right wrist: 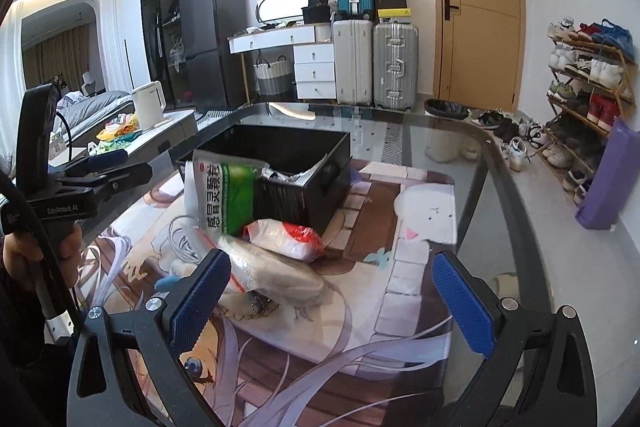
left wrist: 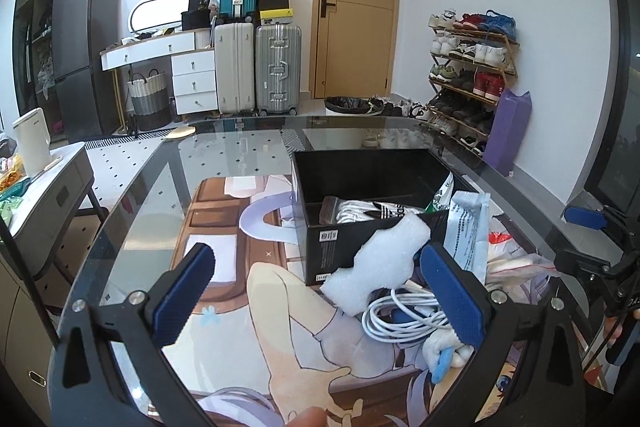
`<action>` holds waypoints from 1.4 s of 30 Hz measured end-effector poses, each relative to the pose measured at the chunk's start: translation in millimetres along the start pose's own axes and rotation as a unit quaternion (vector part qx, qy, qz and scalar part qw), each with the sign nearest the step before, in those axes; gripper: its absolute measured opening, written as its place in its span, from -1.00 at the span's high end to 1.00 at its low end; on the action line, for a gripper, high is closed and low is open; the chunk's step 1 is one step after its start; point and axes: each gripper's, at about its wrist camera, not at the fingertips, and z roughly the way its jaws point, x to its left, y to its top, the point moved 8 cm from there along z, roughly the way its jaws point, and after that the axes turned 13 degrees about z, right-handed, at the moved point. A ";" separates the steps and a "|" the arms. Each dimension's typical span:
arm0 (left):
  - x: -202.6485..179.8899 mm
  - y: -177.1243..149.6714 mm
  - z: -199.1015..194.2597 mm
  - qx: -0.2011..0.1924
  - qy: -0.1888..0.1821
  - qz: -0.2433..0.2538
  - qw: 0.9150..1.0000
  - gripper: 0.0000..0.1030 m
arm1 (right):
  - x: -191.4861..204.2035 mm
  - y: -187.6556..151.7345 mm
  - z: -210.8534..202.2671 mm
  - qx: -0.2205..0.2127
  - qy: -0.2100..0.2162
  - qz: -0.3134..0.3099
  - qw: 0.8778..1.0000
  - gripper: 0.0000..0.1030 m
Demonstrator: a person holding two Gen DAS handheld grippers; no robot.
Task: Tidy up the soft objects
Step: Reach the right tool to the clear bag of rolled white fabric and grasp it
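Soft objects sit heaped at the near side of a black box on the glass worktop, which carries a printed cartoon mat. In the left wrist view, a white foam piece leans against the box's front wall, between the two blue pads of the left claw and nearer the right-hand pad; whether it touches that pad cannot be told. The left claw stands wide apart and holds nothing. Just below the foam lies a coil of white cable, its loops running behind the right-hand pad, and under that a small pale plush with a blue part. A pale blue-and-white pouch stands upright against the box's corner, with clear plastic bags beside it. Inside the box lies a white bundle with black stripes.

In the right wrist view, the right claw is also spread wide and empty. A clear zip bag of beige cloth lies just beyond its left-hand pad, partly hidden by it. Behind that rests a plastic bag with a red patch, and a green-and-white packet leans upright on the box's outer wall. The rest of the space between the pads shows only the mat. At the left edge, a hand grips the other tool's handle.
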 end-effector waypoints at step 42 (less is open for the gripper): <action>-7.5 -22.0 18.8 0.042 -0.005 0.009 0.999 -1.00 | 14.0 -23.1 76.1 0.109 0.060 0.065 0.990 -0.99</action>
